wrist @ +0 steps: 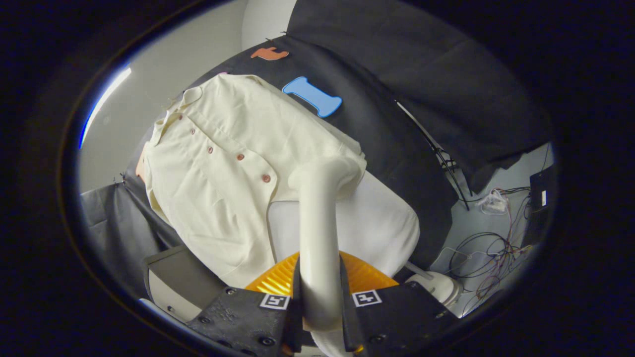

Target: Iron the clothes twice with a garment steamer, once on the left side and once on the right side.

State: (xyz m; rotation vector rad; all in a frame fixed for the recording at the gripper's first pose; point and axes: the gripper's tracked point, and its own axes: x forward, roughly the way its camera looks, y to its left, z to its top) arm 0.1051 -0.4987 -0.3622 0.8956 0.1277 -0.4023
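Gripper (320, 302) clamped on the garment steamer (317, 218): both fingers press its pale handle, which runs forward between them. Steamer head rests against the cream shirt (218, 163), at the lower hem, to one side of the button row (240, 156). Shirt hangs in front of the black cloth wall (397, 99).

Risks, as I judge them: head sits close to the lowest button (could snag on it if the stroke drifts across). Loose fabric may bunch under the head. The handle is smooth, so it might twist in the fingers. Tangled cables (488, 258) on the floor beyond could catch a hose.
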